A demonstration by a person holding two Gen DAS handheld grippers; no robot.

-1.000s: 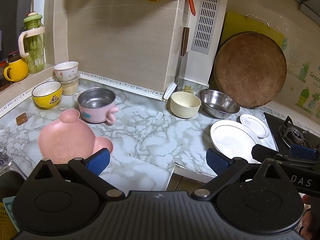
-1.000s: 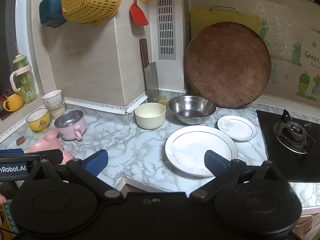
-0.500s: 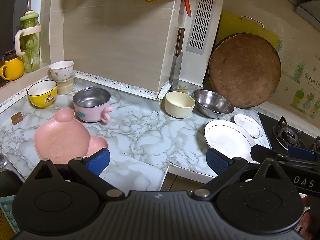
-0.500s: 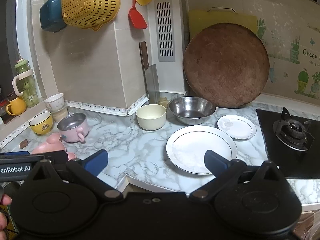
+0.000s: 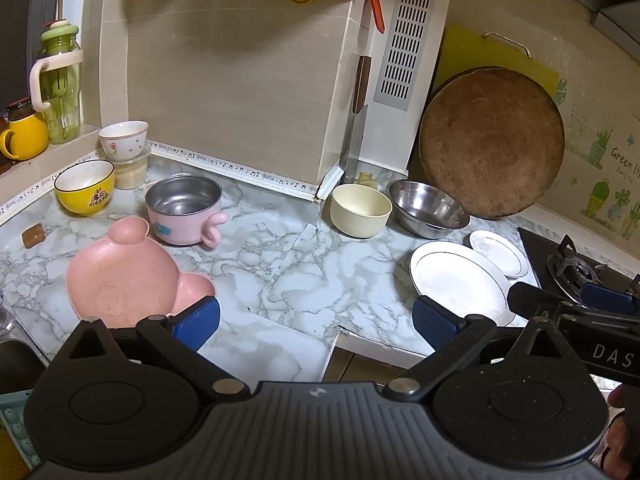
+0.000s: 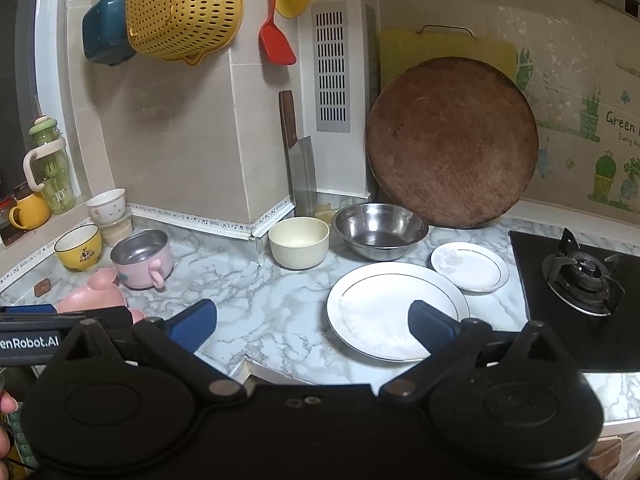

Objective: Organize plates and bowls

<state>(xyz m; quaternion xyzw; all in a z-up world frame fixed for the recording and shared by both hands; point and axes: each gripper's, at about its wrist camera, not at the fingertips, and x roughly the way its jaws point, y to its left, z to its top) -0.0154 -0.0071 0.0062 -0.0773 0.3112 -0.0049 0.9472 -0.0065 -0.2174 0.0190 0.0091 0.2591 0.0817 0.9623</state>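
On the marble counter lie a large white plate (image 6: 384, 308), a small white plate (image 6: 470, 266), a cream bowl (image 6: 298, 242), a steel bowl (image 6: 380, 230), a pink steel-lined pot (image 5: 184, 210), a pink pig-shaped plate (image 5: 124, 280), a yellow bowl (image 5: 85, 186) and a white floral bowl (image 5: 123, 140). My left gripper (image 5: 316, 318) is open and empty above the counter's front edge, the pig plate by its left finger. My right gripper (image 6: 312, 322) is open and empty, its right finger over the large plate's near rim.
A round wooden board (image 6: 452, 144) leans on the back wall. A cleaver (image 6: 300, 160) stands against the pillar. A gas burner (image 6: 582, 276) is at right. A green bottle (image 5: 60, 80) and yellow mug (image 5: 22, 138) sit on the sill. A yellow colander (image 6: 184, 8) hangs above.
Both grippers have shifted slightly, the left view sliding leftward across the counter and the right view rising a little. Both stay open; no dish has moved.
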